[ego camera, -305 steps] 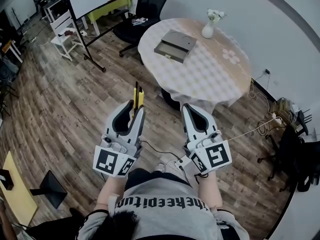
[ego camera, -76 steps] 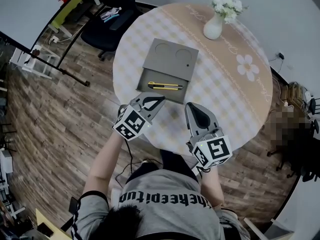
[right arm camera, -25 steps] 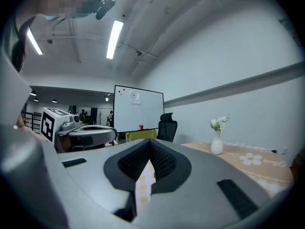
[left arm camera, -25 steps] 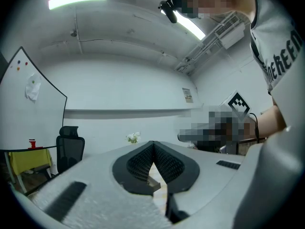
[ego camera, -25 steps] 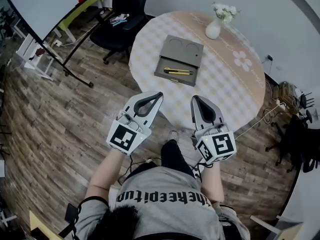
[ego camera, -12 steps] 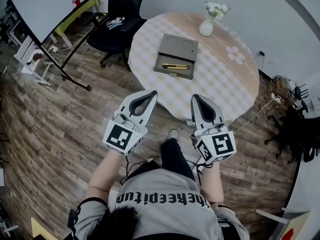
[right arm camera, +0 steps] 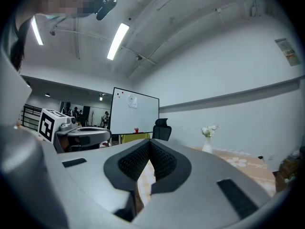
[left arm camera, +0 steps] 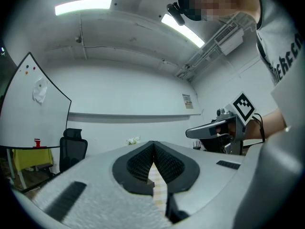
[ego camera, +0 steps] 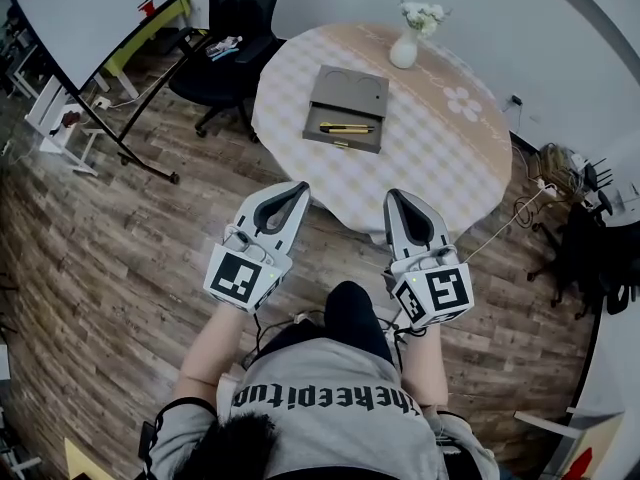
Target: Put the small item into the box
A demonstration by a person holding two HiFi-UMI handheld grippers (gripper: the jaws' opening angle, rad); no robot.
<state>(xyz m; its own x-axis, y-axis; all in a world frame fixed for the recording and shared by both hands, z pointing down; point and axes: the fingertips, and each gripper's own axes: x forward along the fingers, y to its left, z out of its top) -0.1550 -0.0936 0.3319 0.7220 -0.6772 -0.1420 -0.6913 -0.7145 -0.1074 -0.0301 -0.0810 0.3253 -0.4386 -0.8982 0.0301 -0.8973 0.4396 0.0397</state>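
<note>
The grey box point(ego camera: 346, 107) lies open on the round checked table point(ego camera: 440, 148), its lid folded back. A yellow utility knife point(ego camera: 346, 127) rests in the box's near tray. Both grippers hang over the wooden floor, short of the table's near edge, and point toward it. My left gripper point(ego camera: 299, 186) is shut with nothing between its jaws; its tips meet in the left gripper view point(left arm camera: 153, 144). My right gripper point(ego camera: 393, 196) also stands shut and empty, its tips closed together in the right gripper view point(right arm camera: 150, 143).
A white vase with flowers point(ego camera: 406, 44) stands at the table's far side. A black office chair point(ego camera: 232, 40) and a whiteboard on a stand point(ego camera: 95, 13) are to the left. Cables point(ego camera: 525, 206) trail on the floor at right.
The table has drawn further away and higher in the head view; both shut grippers now hang over the floor, clear of its edge. The knife stays in the box.
</note>
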